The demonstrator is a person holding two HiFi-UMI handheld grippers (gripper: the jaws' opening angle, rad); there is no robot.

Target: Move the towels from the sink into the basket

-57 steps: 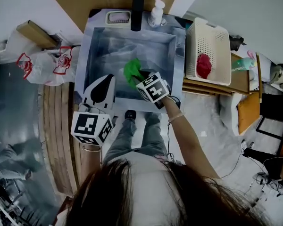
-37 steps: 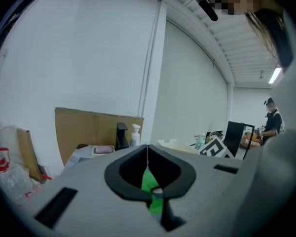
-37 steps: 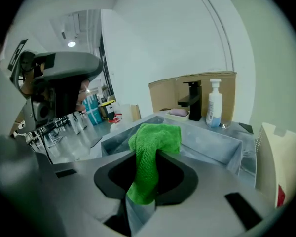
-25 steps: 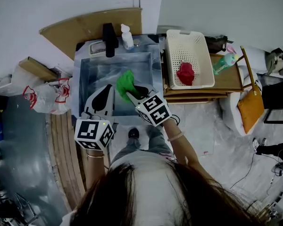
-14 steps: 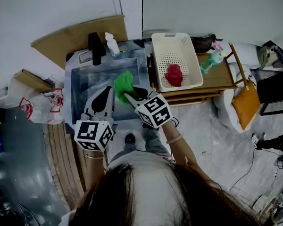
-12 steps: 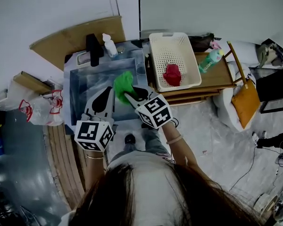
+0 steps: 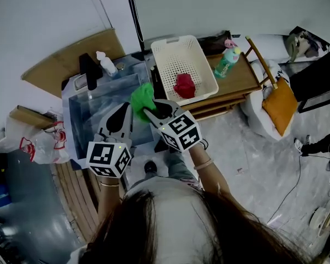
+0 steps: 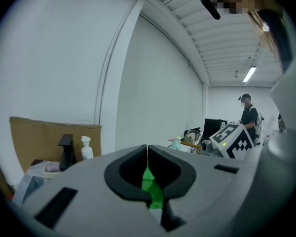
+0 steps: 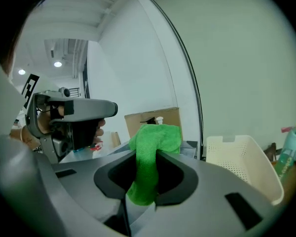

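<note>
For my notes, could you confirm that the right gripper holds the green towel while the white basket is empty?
The basket is not empty: the head view shows a red towel in it. The right gripper does hold the green towel.

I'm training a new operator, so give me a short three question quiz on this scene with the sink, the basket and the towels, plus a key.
1. Multiple choice: what does the right gripper hold? A) a bottle B) the green towel C) nothing
2. True or false: the white basket is empty.
3. Fill in: in the head view, the white basket stands to the ___ of the sink.
Key: 1 B. 2 false, a red towel lies in it. 3 right.
</note>
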